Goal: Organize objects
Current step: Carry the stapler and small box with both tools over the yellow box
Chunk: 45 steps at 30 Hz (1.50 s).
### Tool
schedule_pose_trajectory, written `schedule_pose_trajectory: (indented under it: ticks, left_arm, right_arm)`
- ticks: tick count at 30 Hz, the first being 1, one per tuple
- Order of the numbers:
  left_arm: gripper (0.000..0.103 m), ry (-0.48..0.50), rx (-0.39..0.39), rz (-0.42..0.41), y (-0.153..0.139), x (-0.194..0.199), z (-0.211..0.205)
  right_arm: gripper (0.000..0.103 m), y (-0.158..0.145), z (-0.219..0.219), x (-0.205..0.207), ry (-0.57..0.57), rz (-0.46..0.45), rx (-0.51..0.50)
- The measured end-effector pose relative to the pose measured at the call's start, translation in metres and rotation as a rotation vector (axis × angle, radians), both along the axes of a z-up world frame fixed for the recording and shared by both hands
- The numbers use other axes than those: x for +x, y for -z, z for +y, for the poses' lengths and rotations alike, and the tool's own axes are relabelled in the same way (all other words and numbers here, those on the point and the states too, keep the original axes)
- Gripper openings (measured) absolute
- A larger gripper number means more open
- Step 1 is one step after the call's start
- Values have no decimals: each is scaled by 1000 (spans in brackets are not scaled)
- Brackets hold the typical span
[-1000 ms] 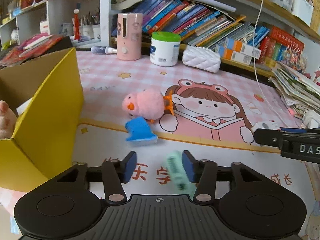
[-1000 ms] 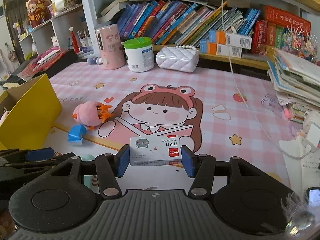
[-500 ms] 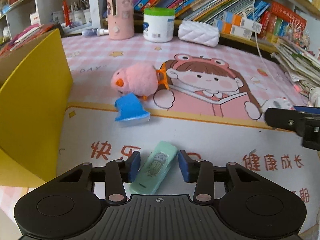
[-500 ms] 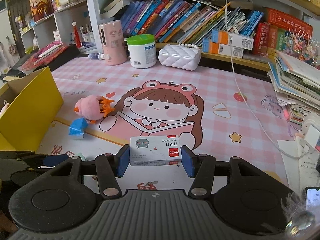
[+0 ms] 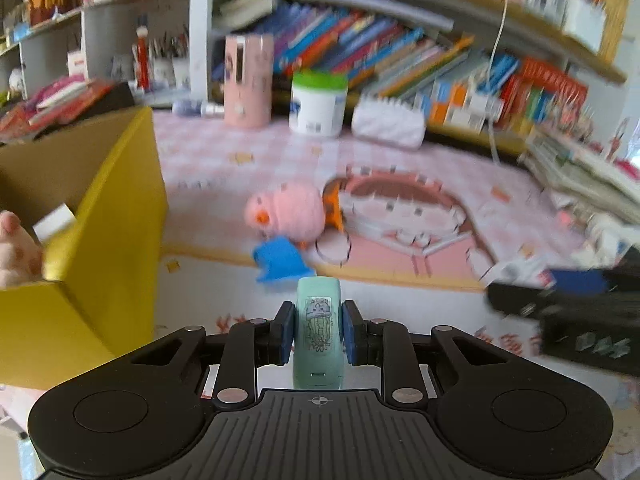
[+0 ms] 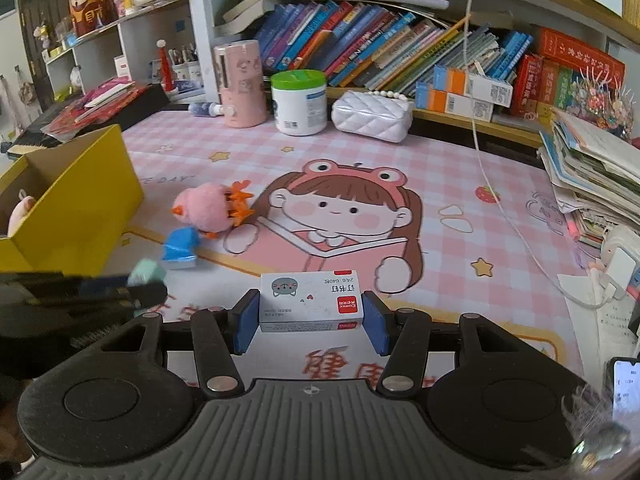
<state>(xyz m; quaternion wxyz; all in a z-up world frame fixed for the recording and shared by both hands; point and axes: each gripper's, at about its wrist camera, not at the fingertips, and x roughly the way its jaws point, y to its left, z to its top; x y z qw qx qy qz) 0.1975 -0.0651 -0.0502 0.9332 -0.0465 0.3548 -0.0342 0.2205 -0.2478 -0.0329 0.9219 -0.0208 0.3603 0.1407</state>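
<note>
Left wrist view: the left gripper (image 5: 318, 332) has its jaws clenched on a mint-green plastic stapler (image 5: 318, 336), lifted endwise — likely bound for the yellow cardboard box (image 5: 108, 240) just beside.

Right wrist view: the right gripper (image 6: 311, 322) grasps a small white staple box (image 6: 311, 300) above the worktop (image 6: 460, 184), seemingly waiting its turn.

Left wrist view: sits just behind the left tool (image 5: 318, 334), angled down and forward across the counter (image 5: 400, 160) toward the bookshelf (image 5: 360, 52); frame blurred. Right wrist view: same mounting behind the right tool (image 6: 311, 316), same downward tilt, also facing the bookshelf (image 6: 380, 52), sharp. Both close above the counter (image 6: 440, 160). Shared: pink plush (image 5: 288, 210) (image 6: 204, 210), yellow box (image 5: 112, 220) (image 6: 80, 208), white tub (image 5: 318, 104) (image 6: 298, 102). Each view catches the other tool at its edge.
</note>
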Motion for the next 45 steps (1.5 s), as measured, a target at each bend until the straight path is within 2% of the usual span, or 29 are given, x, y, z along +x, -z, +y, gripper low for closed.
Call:
schedule_pose_trajectory:
  ticks: [6,14,20,29,35,40,45]
  left_arm:
    - [23,-4,-27,-53,-17,-35,34]
    - [23,-96,-36,-35,-17,-87,101]
    - [23,-143,-18,-31,-19,-126,143]
    - [23,-176,13,-46,-22,-177,191]
    - [23,-202,15,-91,-33,-193,216]
    - [23,-202,1,-168,-54,-193,228]
    - [23,-201,-13,-251,-75,-175,235]
  right_arm:
    - [51,-6,38,-24,-39,-12,-5]
    - [51,-10,110,-69,-136,-7,-15]
    - [51,-7,160,-106,-211,0,-8]
    - [51,-2,211,-148,-236,0,26]
    - [51,-8,237,-165,-252,-24,21]
    - [51,-29,247,-165,-235,-101,38]
    - [51,-57,256,-148,-230,-212,46]
